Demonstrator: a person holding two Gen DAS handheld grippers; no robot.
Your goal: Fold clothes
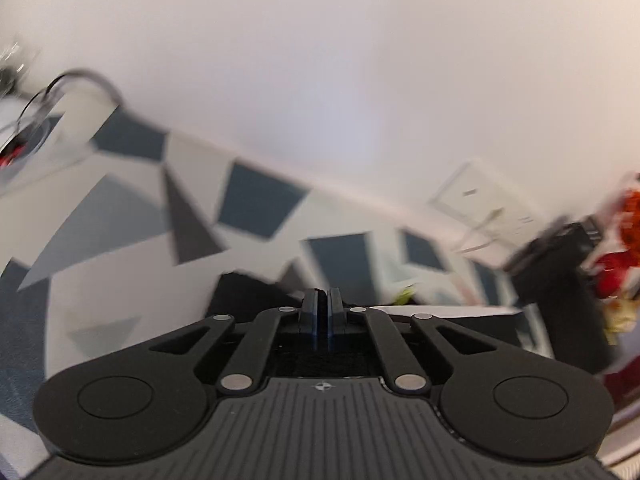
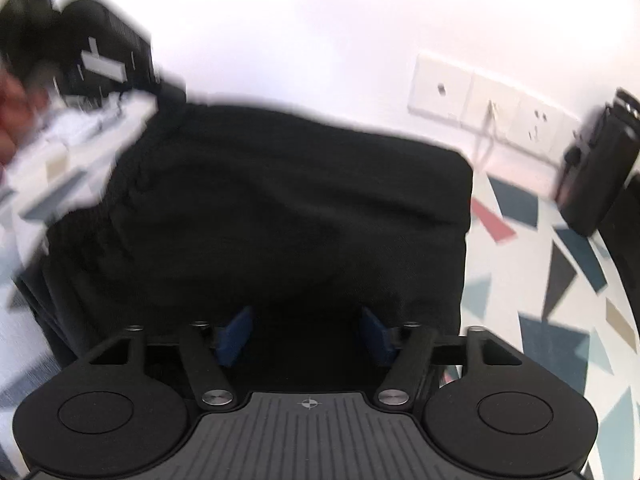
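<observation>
A black garment lies spread on the patterned tablecloth, filling the middle of the right wrist view. My right gripper is at its near edge, open, its blue pads wide apart with black cloth under and between them. My left gripper is shut, pads together, and I see nothing between them. A bit of the black garment shows just beyond it on the left. In the right wrist view, a blurred black device and a hand sit at the top left.
A white wall with a socket strip and a thin cable runs behind the table. A black box stands at the far right by the wall. In the left wrist view there are red and orange items at right and a looped cable at left.
</observation>
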